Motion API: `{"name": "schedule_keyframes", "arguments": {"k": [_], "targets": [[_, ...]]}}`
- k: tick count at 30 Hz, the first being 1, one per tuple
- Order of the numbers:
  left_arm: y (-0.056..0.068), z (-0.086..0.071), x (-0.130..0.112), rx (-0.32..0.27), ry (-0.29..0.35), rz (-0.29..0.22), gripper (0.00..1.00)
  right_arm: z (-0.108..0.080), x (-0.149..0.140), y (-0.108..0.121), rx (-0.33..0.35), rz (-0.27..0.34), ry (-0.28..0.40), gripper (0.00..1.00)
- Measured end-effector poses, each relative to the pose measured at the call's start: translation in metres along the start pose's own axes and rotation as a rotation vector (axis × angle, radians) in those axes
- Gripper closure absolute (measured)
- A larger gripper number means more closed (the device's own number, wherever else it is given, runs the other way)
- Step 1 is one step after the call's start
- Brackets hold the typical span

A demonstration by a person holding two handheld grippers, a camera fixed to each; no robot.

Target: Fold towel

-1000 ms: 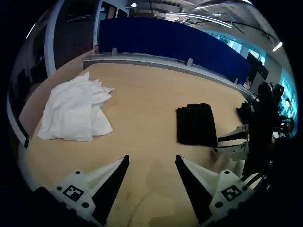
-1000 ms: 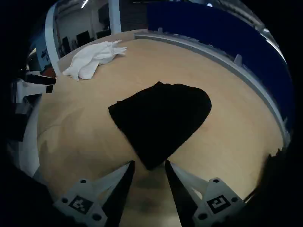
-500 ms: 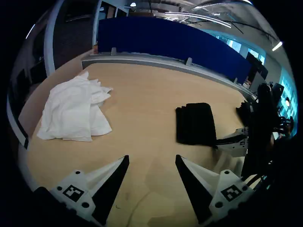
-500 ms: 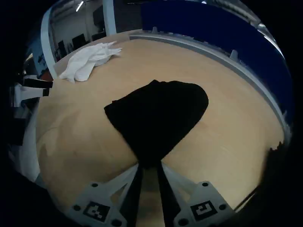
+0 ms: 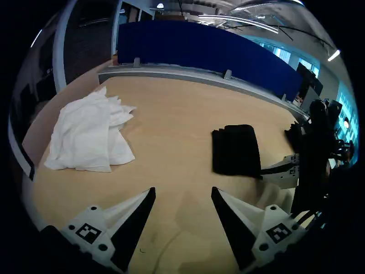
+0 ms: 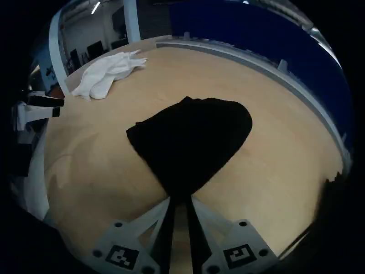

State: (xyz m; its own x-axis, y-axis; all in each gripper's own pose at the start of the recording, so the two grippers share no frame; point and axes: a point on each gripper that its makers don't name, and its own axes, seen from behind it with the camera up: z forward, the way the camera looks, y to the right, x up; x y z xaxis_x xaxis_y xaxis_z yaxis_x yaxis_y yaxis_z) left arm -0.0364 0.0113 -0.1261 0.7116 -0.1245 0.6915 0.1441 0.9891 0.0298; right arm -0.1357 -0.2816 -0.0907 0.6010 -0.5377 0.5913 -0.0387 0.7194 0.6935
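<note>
With our right gripper point(image 6: 180, 199) pinching the black towel's point(image 6: 194, 137) near corner and left gripper point(image 5: 182, 192) wide, we should lift slowly.

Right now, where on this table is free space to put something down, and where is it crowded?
The widest bare wood of the table lies between the white towel and the black towel. Another free strip runs behind both, along the blue divider. It is crowded at the black towel's near corner, where the right gripper pinches it.
</note>
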Motion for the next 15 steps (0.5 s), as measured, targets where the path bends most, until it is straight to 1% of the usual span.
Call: {"name": "schedule_keyframes", "arguments": {"k": [15], "targets": [[0.0045, 0.0011, 0.002, -0.007, 0.005, 0.006, 0.1, -0.0034, 0.0031, 0.0014, -0.004, 0.009, 0.005, 0.86]]}}
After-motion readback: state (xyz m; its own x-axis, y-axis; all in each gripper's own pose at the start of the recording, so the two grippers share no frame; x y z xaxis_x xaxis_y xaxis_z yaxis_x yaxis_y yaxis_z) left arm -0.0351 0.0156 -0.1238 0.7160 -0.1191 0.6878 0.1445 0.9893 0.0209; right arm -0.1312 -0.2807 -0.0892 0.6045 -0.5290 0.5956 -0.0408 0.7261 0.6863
